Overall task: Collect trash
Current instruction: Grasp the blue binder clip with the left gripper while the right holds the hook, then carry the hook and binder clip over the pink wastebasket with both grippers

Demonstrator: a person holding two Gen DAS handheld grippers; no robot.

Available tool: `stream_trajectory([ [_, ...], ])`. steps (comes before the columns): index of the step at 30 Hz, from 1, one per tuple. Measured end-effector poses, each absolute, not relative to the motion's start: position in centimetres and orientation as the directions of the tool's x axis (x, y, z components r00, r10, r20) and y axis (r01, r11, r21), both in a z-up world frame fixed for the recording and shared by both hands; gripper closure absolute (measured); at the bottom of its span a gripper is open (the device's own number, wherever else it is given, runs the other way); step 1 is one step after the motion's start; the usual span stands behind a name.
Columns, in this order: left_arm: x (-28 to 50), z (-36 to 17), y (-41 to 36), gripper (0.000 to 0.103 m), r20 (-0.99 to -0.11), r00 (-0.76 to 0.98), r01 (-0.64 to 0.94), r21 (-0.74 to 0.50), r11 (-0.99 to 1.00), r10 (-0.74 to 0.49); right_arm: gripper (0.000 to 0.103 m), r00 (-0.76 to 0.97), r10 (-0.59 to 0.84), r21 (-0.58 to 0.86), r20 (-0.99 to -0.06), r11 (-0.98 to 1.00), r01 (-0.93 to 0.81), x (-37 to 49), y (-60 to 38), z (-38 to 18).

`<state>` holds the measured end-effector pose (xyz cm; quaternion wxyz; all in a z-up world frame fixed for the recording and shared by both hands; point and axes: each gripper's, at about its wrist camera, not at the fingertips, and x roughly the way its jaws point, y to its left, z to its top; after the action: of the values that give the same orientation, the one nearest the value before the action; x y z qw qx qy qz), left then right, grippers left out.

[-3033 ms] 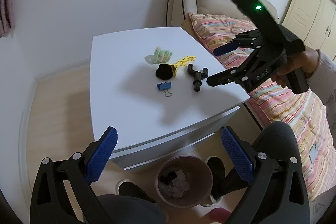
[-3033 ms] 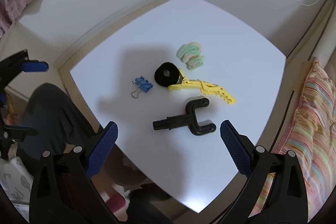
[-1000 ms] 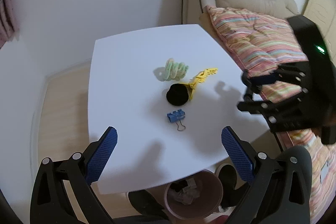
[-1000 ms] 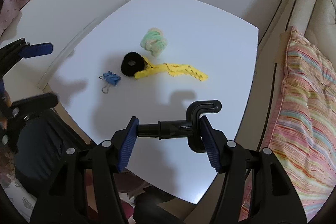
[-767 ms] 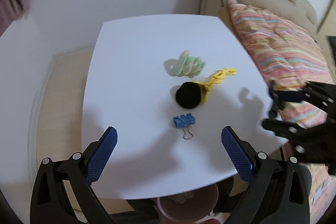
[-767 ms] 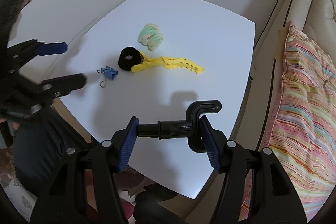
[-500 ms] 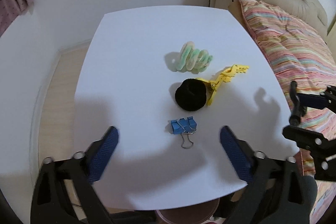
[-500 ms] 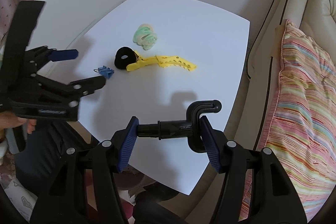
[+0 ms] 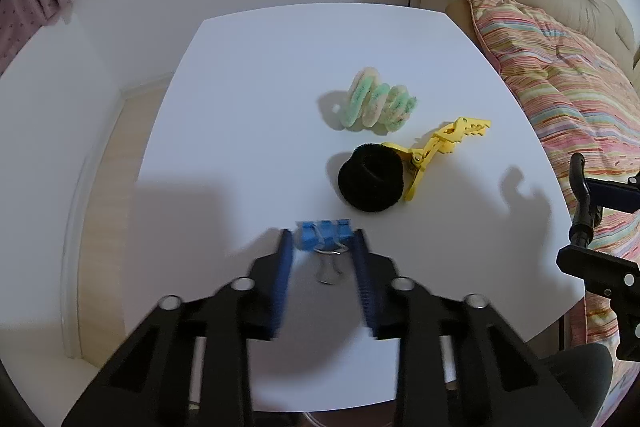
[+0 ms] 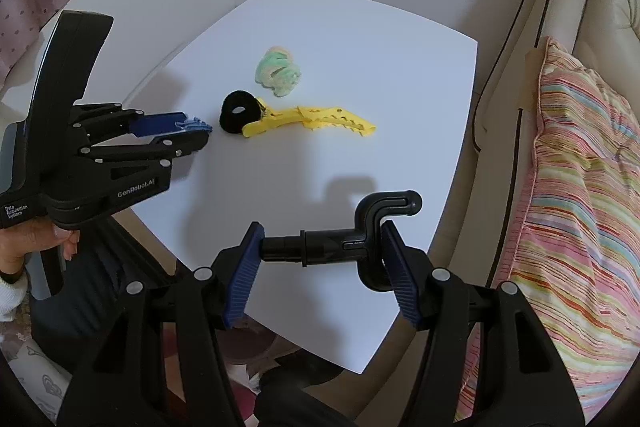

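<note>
Clip [image 9: 323, 235], blue, lies on the white table [image 9: 248, 115] between the closing jaws of the left gripper [image 9: 322, 251], which tilts steeply down; whether its pads touch yet I cannot tell. Ahead lie a black ring [image 9: 370, 182], a yellow clamp [image 9: 438, 149] touching it, and green coils [image 9: 378, 103]. Off right, the right gripper [image 10: 322, 259] pinches a black hook [image 10: 348, 241] above the table's edge.

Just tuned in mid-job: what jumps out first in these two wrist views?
The right gripper holds a black hooked plastic fitting above the white table's near edge. The left gripper is closing around the blue binder clip lying on the table. Just beyond sit a black hair tie, a yellow clip and a green-and-peach spiral tie.
</note>
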<state>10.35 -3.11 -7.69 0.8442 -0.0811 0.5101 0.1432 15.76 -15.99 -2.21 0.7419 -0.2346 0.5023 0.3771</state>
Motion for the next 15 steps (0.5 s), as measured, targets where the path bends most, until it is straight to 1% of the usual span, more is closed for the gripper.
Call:
stream_trajectory([
  [9,9.6,-7.3,-2.5,0.079,-0.874,0.482,-0.206,-0.041,0.978,0.065,0.044,0.210,0.353,0.049,-0.912,0.601,-0.798,15.2,-15.4,-1.8],
  [15,7.6,-5.9,-2.5,0.079,-0.858,0.513,-0.123,-0.029,0.992,0.039,0.044,0.223,0.379,0.060,-0.898,0.607,-0.792,14.4,-15.3,-1.2],
])
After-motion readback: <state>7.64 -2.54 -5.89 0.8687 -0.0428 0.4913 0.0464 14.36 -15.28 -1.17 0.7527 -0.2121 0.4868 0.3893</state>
